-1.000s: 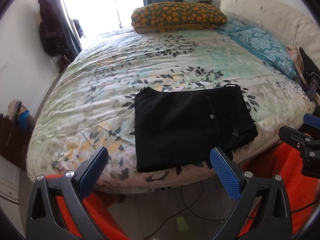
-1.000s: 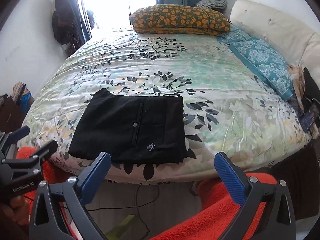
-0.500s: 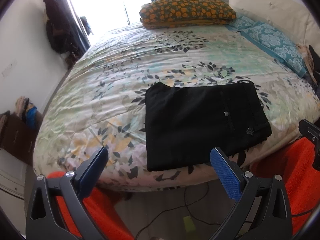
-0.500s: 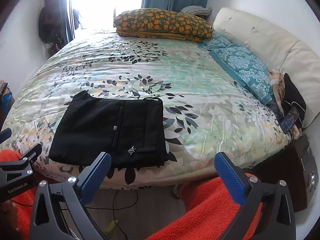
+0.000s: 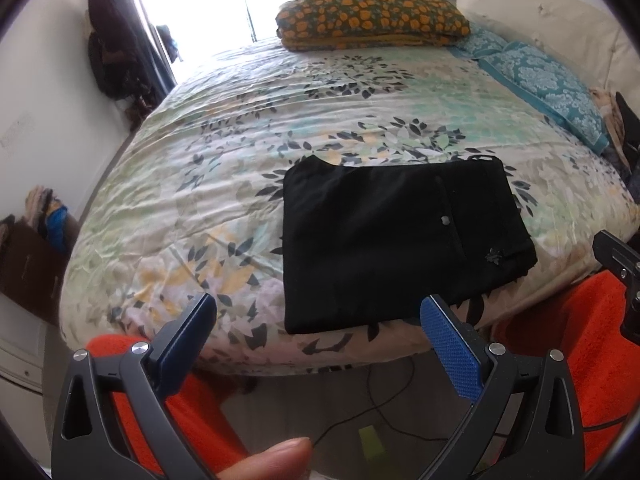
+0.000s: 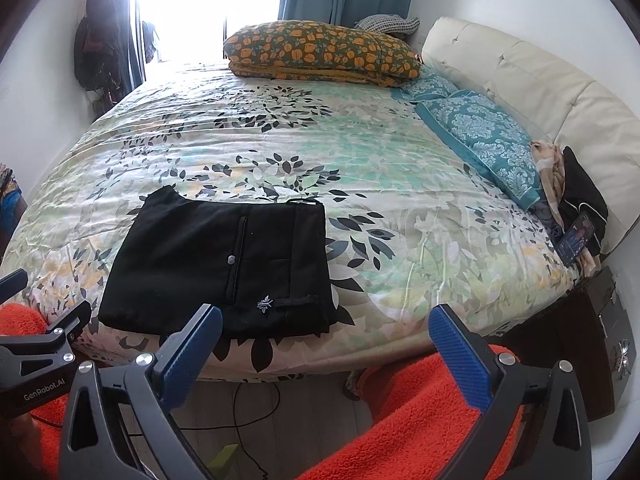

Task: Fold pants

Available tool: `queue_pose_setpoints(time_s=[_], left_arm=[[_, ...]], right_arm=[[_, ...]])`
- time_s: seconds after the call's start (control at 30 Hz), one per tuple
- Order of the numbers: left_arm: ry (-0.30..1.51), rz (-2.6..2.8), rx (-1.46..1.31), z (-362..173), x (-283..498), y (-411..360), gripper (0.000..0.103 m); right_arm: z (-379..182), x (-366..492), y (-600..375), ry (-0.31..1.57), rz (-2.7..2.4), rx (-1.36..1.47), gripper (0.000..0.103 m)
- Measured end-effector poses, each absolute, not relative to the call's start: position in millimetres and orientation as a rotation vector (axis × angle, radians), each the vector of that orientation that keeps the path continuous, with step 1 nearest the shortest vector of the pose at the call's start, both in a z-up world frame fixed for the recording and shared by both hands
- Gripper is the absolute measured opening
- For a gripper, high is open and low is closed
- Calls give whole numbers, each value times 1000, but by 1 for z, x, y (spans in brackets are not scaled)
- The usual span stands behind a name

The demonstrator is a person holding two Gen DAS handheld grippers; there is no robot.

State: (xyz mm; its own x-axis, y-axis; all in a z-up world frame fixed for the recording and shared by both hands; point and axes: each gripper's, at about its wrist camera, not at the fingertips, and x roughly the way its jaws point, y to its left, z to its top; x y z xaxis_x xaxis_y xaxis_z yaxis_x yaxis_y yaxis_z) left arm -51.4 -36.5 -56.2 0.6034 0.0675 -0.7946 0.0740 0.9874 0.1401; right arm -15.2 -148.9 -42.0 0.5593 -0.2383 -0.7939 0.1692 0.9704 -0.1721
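The black pants (image 5: 396,236) lie folded into a flat rectangle near the front edge of the bed, with a button and a small emblem showing on top. They also show in the right wrist view (image 6: 224,268). My left gripper (image 5: 318,344) is open and empty, held off the bed's front edge, short of the pants. My right gripper (image 6: 326,344) is open and empty, also off the edge, to the right of the pants. The left gripper's body shows at the left of the right wrist view (image 6: 36,364).
The bed has a floral cover (image 6: 360,152). An orange patterned pillow (image 6: 320,52) and teal pillows (image 6: 484,140) lie at the far side by a cream headboard (image 6: 532,88). Clothes and a phone (image 6: 576,236) lie at the right. Cables run on the floor (image 5: 360,416).
Both grippers have drawn back and shifted a little; the view of the bed has tilted. The pants have not moved. Both grippers stay open.
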Motion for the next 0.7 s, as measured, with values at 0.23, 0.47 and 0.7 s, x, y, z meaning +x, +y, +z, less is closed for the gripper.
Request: queue_pose_setpoints(time_s=[0.23, 0.47, 0.7], left_arm=[[938, 6, 156, -57, -50, -34, 102], [960, 2, 160, -61, -50, -35, 102], [960, -11, 137, -60, -49, -33, 102]], right_arm=[[-46, -14, -146, 955, -227, -78, 102], [-48, -14, -144, 949, -239, -107, 102], [-47, -14, -145, 948, -239, -108, 102]])
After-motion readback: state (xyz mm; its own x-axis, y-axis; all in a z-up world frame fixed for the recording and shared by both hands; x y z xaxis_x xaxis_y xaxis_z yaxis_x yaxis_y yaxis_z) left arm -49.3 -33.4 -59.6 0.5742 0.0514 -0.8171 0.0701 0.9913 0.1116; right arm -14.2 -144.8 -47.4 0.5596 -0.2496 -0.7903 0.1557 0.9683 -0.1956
